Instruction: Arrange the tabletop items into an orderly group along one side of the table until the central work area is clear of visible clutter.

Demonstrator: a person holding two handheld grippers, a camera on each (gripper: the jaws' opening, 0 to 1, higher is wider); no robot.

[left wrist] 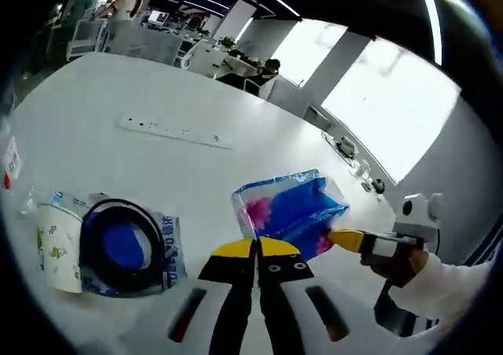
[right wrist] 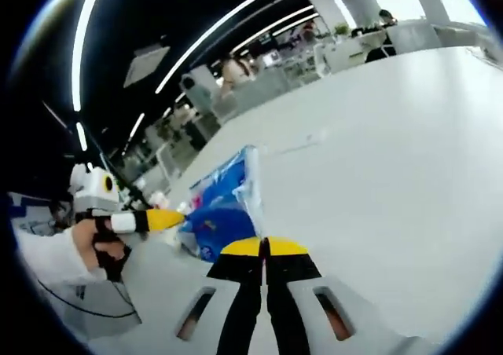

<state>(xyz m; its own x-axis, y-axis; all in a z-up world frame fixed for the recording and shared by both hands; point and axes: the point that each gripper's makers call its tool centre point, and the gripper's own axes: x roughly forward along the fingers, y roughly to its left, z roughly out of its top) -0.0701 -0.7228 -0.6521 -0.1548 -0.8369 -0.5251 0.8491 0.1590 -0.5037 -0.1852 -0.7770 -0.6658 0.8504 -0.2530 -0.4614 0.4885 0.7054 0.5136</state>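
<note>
The white table [left wrist: 118,96] took up most of the room in front of me, broad and largely bare. In the left gripper view a long white power strip [left wrist: 174,132] lay out toward eleven o'clock from the jaws, well apart from everything else.

Nearest the middle sat the blue and pink plastic pack [left wrist: 289,210], crinkled and shiny, just past one o'clock from the left gripper [left wrist: 256,247]. In the right gripper view the same pack [right wrist: 224,206] lay at about eleven o'clock, just beyond the right gripper [right wrist: 266,247].

Down at nine o'clock in the left gripper view, a flat packet holding a coil of black cable [left wrist: 122,245] rested with a printed paper cup [left wrist: 60,247] lying on its side, touching its left edge. A small red and white packet [left wrist: 11,163] sat further out near the edge.

Both grippers had their yellow-tipped jaws pressed together with nothing between them. The right gripper also showed from three o'clock in the left gripper view, its tip at or just beside the pack's near corner; I could not tell whether it touched.

By my reckoning the tidying was at an early or middle point. The cup and cable packet looked roughly grouped toward one side, but the pack sat out on its own and the power strip lay across open table, so those seemed left to gather.
</note>
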